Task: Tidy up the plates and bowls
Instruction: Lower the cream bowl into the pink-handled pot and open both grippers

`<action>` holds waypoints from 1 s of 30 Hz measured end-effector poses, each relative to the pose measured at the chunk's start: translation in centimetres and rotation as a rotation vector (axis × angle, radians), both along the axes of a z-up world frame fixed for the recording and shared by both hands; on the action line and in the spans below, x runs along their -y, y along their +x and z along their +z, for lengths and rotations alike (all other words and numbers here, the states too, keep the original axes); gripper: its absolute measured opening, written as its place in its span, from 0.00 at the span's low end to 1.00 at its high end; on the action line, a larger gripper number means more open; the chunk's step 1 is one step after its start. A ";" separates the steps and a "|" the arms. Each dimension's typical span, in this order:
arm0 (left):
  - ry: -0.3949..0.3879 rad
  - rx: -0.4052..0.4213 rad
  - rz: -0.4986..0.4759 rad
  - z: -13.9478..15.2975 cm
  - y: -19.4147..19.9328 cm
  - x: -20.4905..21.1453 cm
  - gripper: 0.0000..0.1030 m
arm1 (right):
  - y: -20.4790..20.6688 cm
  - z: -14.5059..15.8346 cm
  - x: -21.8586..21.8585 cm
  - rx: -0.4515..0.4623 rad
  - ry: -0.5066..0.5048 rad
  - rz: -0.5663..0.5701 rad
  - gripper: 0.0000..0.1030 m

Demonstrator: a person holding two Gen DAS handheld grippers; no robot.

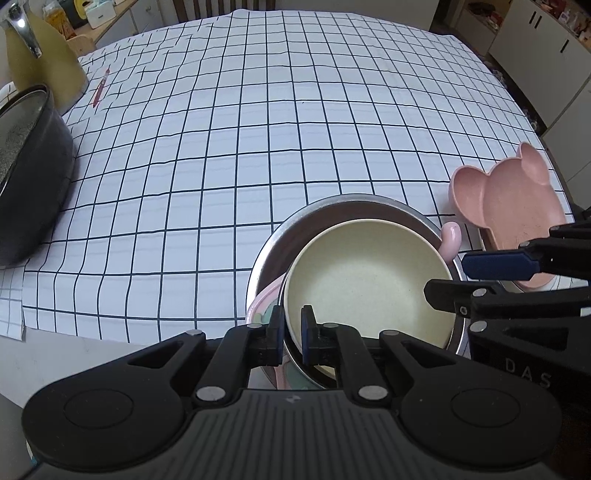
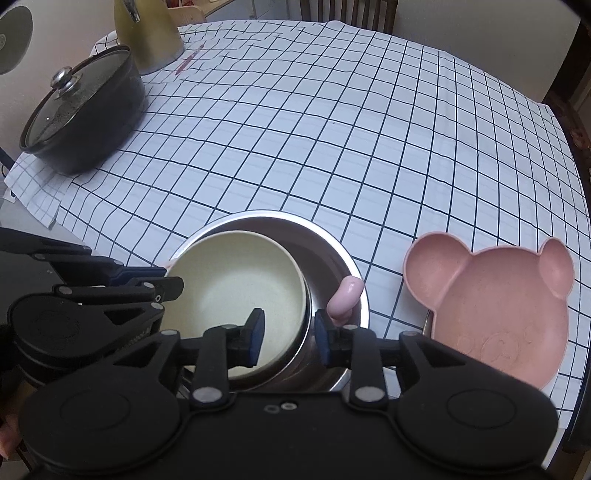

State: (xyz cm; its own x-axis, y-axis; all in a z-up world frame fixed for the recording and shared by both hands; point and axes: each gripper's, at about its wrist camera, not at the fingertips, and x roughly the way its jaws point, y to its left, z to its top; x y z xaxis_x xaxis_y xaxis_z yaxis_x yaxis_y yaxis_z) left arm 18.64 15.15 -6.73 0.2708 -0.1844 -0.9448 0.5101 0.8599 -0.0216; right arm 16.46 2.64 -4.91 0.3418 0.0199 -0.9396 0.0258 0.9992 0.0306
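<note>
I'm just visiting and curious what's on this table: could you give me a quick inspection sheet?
Surface: checked tablecloth, rumpled at the far end.
Job's things: cream bowl tilted inside steel bowl; pink bear-shaped plate beside it.
Clutter: lidded black pot, yellow jug, red pen.
Tongs: left tongs shut on the cream bowl's rim; right tongs open astride its opposite rim.
Cables: nothing seen.
Surroundings: white cabinets and chair back past the table.
</note>
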 end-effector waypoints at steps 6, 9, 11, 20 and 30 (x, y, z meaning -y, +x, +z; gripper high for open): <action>-0.036 0.022 -0.027 1.2 -1.1 -0.4 0.08 | -0.7 1.0 -0.2 0.024 -0.002 -0.003 0.36; -0.055 0.043 -0.023 1.8 -1.5 -0.7 0.09 | -1.1 1.6 -0.5 0.041 -0.004 0.001 0.39; -0.070 0.065 -0.020 2.4 -1.8 -0.9 0.10 | -1.5 2.1 -0.6 0.055 -0.006 -0.001 0.41; -0.161 0.141 -0.010 4.6 -2.8 -2.1 0.11 | -2.9 4.4 -1.2 0.123 0.000 -0.011 0.54; -0.237 0.204 0.013 6.5 -3.7 -3.3 0.15 | -4.9 6.6 -1.6 0.199 0.003 0.000 0.68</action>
